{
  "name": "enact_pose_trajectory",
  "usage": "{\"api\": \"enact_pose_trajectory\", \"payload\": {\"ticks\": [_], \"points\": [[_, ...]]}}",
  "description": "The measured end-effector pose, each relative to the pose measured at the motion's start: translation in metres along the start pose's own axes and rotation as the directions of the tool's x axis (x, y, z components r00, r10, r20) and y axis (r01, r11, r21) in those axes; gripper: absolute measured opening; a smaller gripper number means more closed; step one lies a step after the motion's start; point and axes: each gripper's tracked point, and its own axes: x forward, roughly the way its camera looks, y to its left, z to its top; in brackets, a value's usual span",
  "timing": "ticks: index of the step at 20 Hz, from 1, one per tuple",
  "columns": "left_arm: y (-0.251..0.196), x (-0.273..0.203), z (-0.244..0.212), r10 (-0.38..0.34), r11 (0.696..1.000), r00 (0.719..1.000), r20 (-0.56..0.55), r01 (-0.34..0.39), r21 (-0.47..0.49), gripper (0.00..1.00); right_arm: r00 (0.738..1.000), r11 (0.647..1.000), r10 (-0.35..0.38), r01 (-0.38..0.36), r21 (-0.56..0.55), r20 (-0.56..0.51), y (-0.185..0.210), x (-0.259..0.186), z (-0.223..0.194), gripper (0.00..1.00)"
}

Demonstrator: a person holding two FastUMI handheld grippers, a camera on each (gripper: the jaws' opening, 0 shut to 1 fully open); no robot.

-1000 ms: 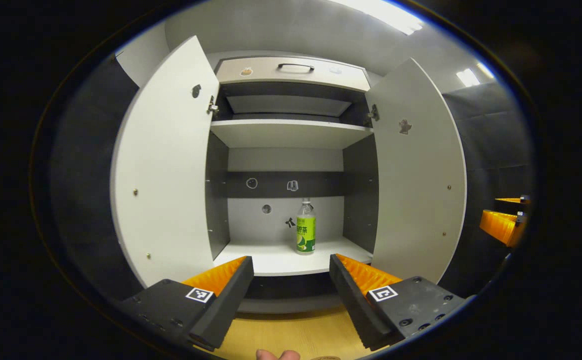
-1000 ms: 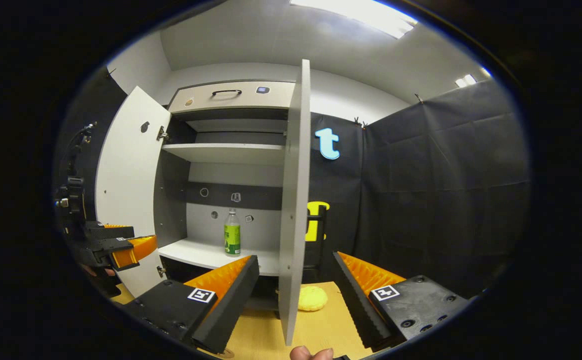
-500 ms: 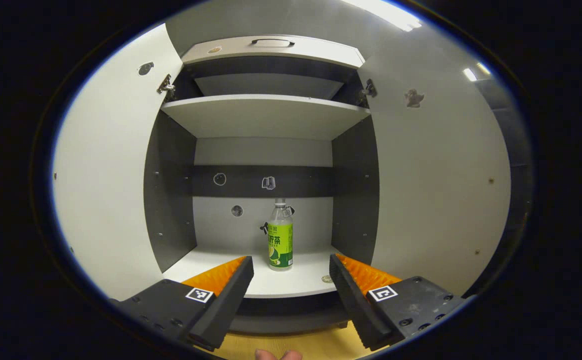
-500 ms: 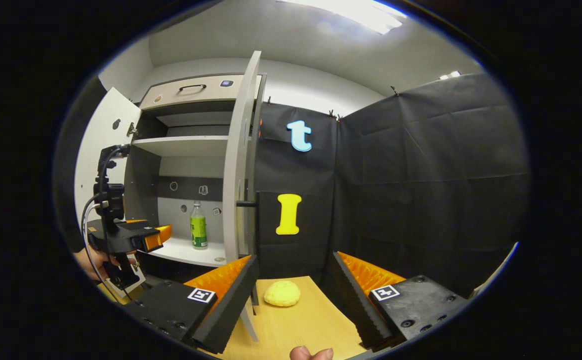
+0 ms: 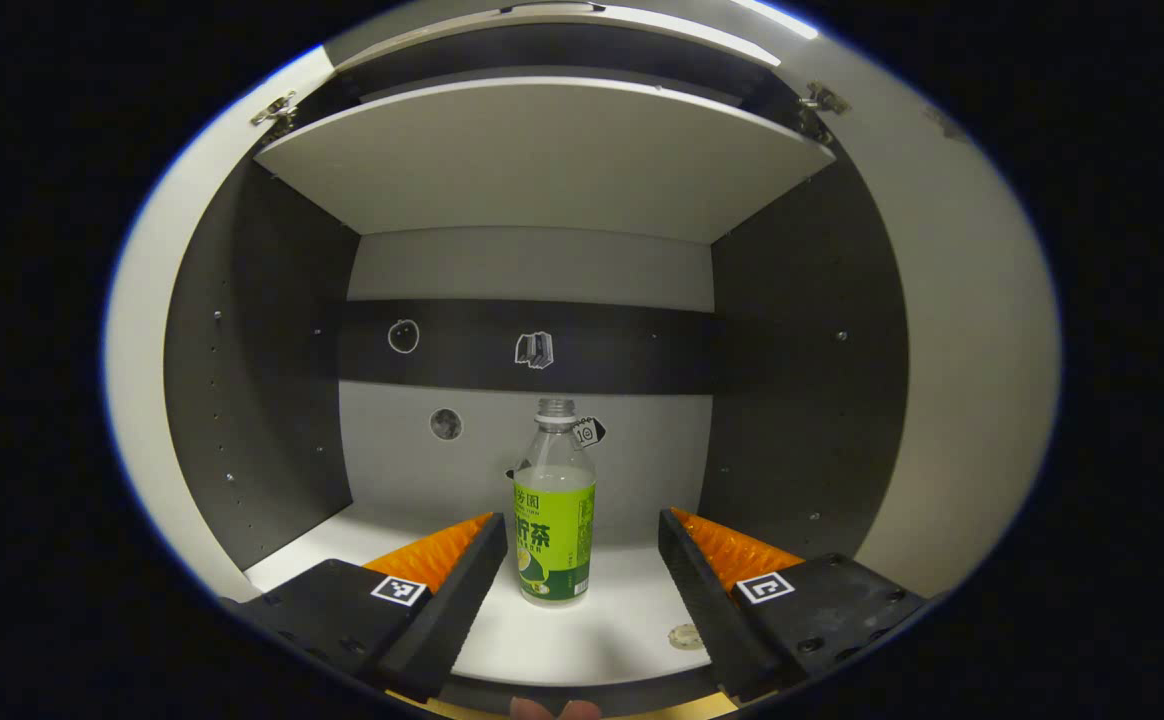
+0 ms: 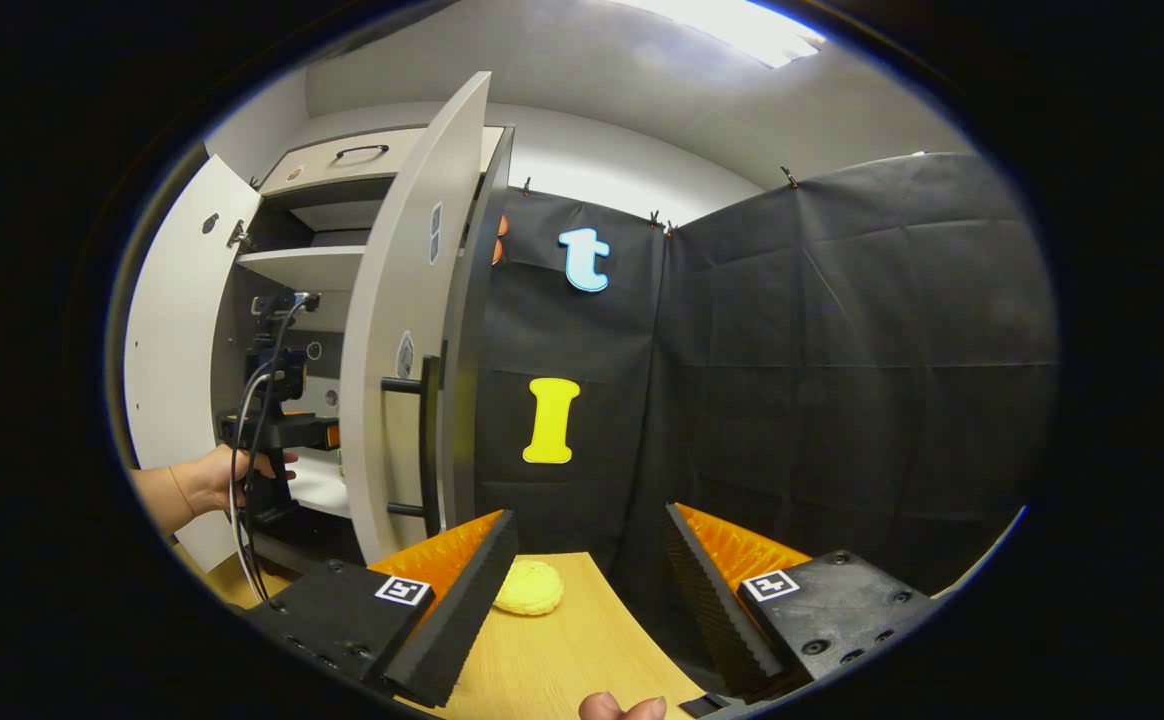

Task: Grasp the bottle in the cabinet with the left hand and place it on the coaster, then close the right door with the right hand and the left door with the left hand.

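We see the left gripper [image 5: 582, 525], jaws spread, flanking the upright green-labelled clear plastic bottle [image 5: 553, 510]; the right gripper [image 6: 590, 525] likewise gapes, empty.

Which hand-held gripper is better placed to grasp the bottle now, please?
Left. The left hand-held gripper is open inside the cabinet, with the bottle standing upright just ahead between its fingers. The right hand-held gripper is outside, beyond the right door.

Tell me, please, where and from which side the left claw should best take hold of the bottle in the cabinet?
Probably the labelled body of the bottle, approached straight from the front. It stands upright on the shelf, its body is round and even, and the open left claw already faces it, one finger to each side. The narrower neck would give less hold.
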Motion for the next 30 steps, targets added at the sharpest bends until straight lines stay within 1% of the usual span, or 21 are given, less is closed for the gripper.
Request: {"api": "enact_pose_trajectory", "payload": {"ticks": [3, 6, 7, 9, 11, 12, 13, 15, 18, 22, 27, 28, 29, 30], "points": [[0.005, 0.035, -0.004, 0.025, 0.999, 1.000, 0.007, -0.025, 0.028, 0.96, 1.000, 1.000, -0.004, 0.004, 0.005, -0.017, -0.005, 0.013, -0.007, 0.97], [0.011, 0.063, -0.009, 0.047, 0.999, 0.999, -0.012, -0.047, 0.014, 0.96, 1.000, 1.000, -0.014, 0.014, -0.017, -0.023, -0.011, 0.020, -0.012, 0.97], [0.014, 0.071, -0.012, 0.056, 0.998, 0.998, -0.020, -0.056, -0.008, 0.96, 1.000, 1.000, -0.015, 0.015, -0.018, -0.024, -0.012, 0.021, -0.012, 0.97], [0.018, 0.084, -0.013, 0.066, 0.994, 0.997, -0.025, -0.068, -0.082, 0.97, 0.999, 0.999, -0.028, 0.027, -0.026, -0.024, -0.016, 0.022, -0.013, 0.97], [0.023, 0.092, -0.019, 0.058, 0.990, 0.997, -0.044, -0.063, -0.128, 0.97, 0.999, 0.999, -0.045, 0.045, -0.028, -0.025, -0.022, 0.022, -0.013, 0.97], [0.025, 0.090, -0.022, 0.060, 0.990, 0.997, -0.051, -0.066, -0.126, 0.90, 0.998, 0.998, -0.053, 0.052, -0.024, -0.022, -0.024, 0.022, -0.012, 0.97], [0.025, 0.089, -0.021, 0.056, 0.993, 0.998, -0.038, -0.059, -0.102, 0.83, 0.998, 0.998, -0.059, 0.058, -0.019, -0.021, -0.026, 0.021, -0.012, 0.97], [0.027, 0.084, -0.018, 0.051, 0.998, 0.998, -0.027, -0.052, -0.043, 0.79, 0.998, 0.998, -0.063, 0.062, -0.009, -0.032, -0.025, 0.019, -0.015, 0.97], [0.023, 0.064, -0.007, 0.011, 1.000, 1.000, 0.001, -0.011, -0.021, 0.77, 0.998, 0.998, -0.058, 0.058, -0.011, -0.022, -0.019, 0.013, -0.011, 0.97], [0.027, 0.012, 0.017, -0.035, 0.999, 0.999, 0.041, 0.036, -0.023, 0.77, 0.999, 0.999, -0.036, 0.036, -0.014, 0.007, -0.007, 0.002, 0.001, 0.97], [0.037, -0.074, 0.047, -0.082, 0.997, 0.992, 0.090, 0.083, -0.002, 0.77, 0.999, 1.000, -0.006, 0.005, 0.017, 0.037, 0.006, -0.016, 0.013, 0.97], [0.038, -0.094, 0.052, -0.093, 0.996, 0.990, 0.102, 0.094, 0.001, 0.77, 0.999, 1.000, -0.005, 0.005, 0.013, 0.042, 0.007, -0.019, 0.014, 1.00], [0.039, -0.113, 0.054, -0.102, 0.995, 0.988, 0.112, 0.103, 0.002, 0.77, 0.999, 1.000, -0.005, 0.005, 0.009, 0.042, 0.008, -0.022, 0.014, 0.97], [0.039, -0.131, 0.056, -0.113, 0.993, 0.986, 0.121, 0.114, 0.001, 0.77, 0.999, 1.000, -0.005, 0.005, 0.009, 0.039, 0.008, -0.025, 0.014, 0.97]]}}
